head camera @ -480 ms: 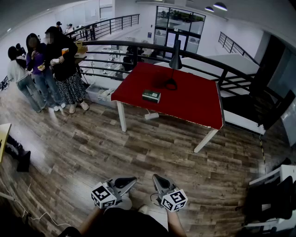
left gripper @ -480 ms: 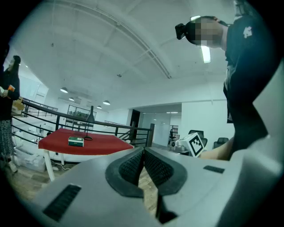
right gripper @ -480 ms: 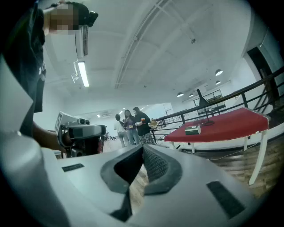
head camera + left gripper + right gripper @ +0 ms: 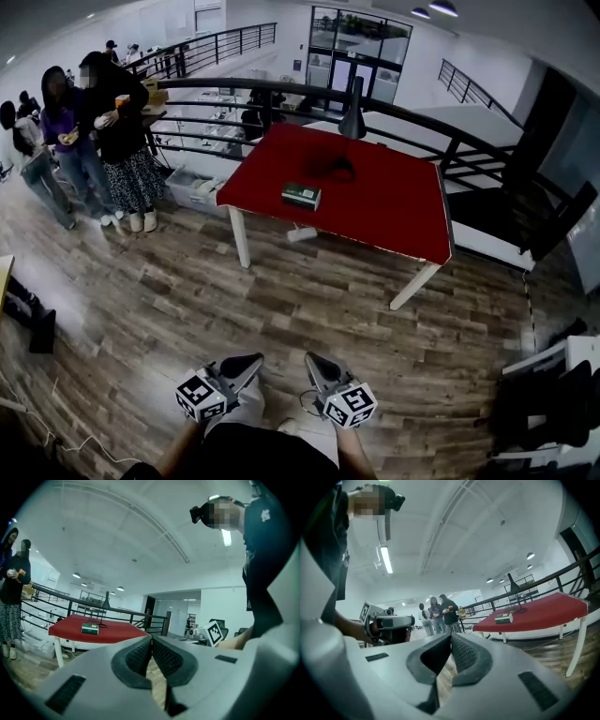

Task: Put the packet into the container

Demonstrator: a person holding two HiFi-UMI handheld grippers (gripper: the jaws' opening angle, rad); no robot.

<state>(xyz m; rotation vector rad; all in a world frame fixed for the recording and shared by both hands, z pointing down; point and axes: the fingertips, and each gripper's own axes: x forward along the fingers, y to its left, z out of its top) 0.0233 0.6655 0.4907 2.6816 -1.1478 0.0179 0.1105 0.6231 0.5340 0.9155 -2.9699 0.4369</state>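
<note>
Wood-plank floor [image 4: 187,300] fills an open upper level edged by a black railing [image 4: 450,141], and a red table [image 4: 394,211] on white legs stands out on it, well ahead of the person. On the table lies the packet [image 4: 301,195], small, green and flat, near the left front edge. A black lamp [image 4: 352,122] stands behind it towards the far edge, apart from the packet. A pale bin [image 4: 192,187] sits on the floor just left of the table. Several people [image 4: 117,141] stand in a group further left, beside the railing. Low in the head view, close to the person's body, both grippers are held side by side and well apart from the table. The left gripper [image 4: 248,361] has its jaws pressed together with nothing between them. The right gripper [image 4: 314,361] likewise has its jaws closed tip to tip and empty. Each gripper view shows the table and packet far off beyond the jaws.
</note>
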